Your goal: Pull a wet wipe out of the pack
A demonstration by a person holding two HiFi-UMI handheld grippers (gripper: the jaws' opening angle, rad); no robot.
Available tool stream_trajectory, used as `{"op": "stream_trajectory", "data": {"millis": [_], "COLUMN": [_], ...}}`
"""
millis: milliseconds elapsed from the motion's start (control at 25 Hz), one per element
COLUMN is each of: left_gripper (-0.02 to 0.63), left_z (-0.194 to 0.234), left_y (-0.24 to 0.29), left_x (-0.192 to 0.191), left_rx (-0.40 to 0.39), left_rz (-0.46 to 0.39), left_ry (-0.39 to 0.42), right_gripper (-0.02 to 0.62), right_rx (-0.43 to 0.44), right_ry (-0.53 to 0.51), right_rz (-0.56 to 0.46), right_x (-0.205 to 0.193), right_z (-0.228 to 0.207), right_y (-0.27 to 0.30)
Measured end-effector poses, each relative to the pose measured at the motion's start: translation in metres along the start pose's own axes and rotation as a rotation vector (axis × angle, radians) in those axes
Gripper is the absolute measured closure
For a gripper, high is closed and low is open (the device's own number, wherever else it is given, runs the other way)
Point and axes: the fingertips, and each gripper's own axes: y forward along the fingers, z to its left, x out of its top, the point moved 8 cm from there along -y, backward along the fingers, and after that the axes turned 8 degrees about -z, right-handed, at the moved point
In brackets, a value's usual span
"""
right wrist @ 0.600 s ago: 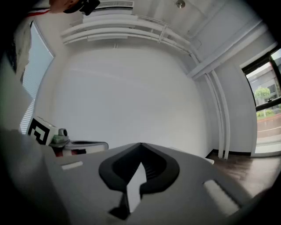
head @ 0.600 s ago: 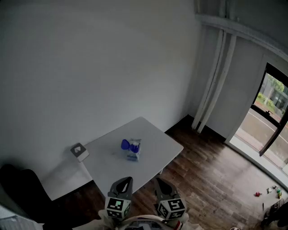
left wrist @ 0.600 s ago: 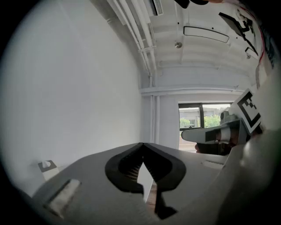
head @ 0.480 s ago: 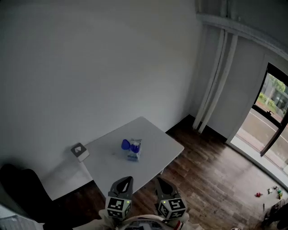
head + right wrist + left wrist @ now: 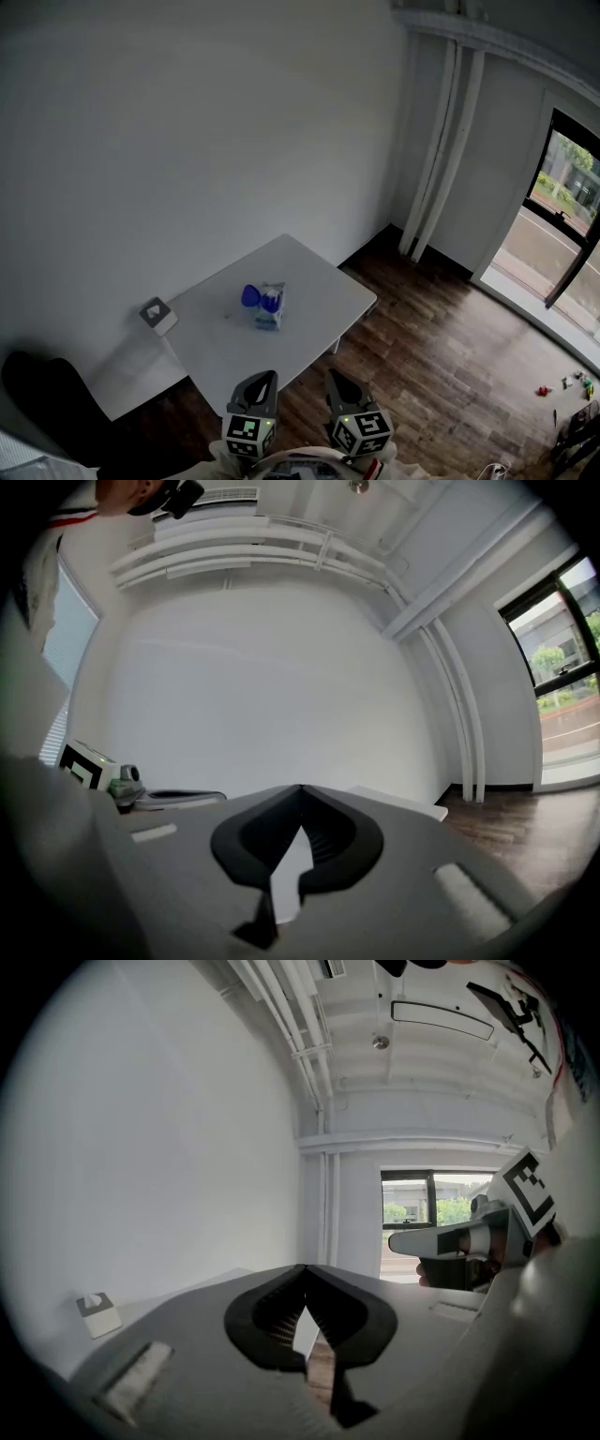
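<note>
The wet wipe pack (image 5: 268,307) lies near the middle of the white table (image 5: 319,291), with a blue flap (image 5: 250,296) standing up at its left end. Both grippers hang at the bottom of the head view, short of the table's near edge and well away from the pack. My left gripper (image 5: 267,376) (image 5: 305,1268) is shut with nothing between its tips. My right gripper (image 5: 333,377) (image 5: 301,787) is shut and empty too. The pack is hidden behind the jaws in both gripper views.
A small grey and white box (image 5: 158,315) (image 5: 97,1313) sits at the table's left corner. A dark chair (image 5: 47,403) stands at the lower left. Dark wood floor (image 5: 450,375) spreads to the right, toward a glass door (image 5: 562,216).
The head view has shifted a little, so the table and pack sit slightly further left in the picture. Both grippers stay shut at the bottom edge.
</note>
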Motion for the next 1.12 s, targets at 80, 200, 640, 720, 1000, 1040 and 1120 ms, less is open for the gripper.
{"op": "stream_trajectory", "data": {"millis": [80,200,640,720,1000,1040,1120], "left_gripper": [0.601,0.601,0.601,0.601,0.601,0.601,0.601], "left_z": [-0.011,-0.029,-0.073,-0.076,-0.064,-0.059,-0.048], "left_y": [0.004,0.007,0.009,0.014,0.045,0.051,0.064], "left_x": [-0.001,0.0,-0.008,-0.004,-0.005,-0.007,-0.011], "left_rx": [-0.002,0.001,0.004,0.001,0.006,0.005,0.007], "left_rz": [0.006,0.008,0.029,0.022,0.035,0.042,0.042], "left_ry": [0.003,0.014,0.051,0.056,0.033,0.03,0.066], "right_gripper": [0.592,0.592,0.591,0.591,0.592,0.592,0.591], "right_rx": [-0.005,-0.007,-0.003,-0.01,-0.035,-0.04,-0.042], "right_ry": [0.008,0.016,0.061,0.064,0.087,0.089,0.084], "right_rz": [0.001,0.002,-0.01,-0.01,0.022,0.028,0.039], "right_x": [0.0,0.002,0.003,0.005,-0.005,-0.007,-0.007], "right_z": [-0.01,-0.024,-0.057,-0.063,-0.082,-0.086,-0.094], "right_y": [-0.007,-0.022,-0.054,-0.056,-0.036,-0.029,-0.014]}}
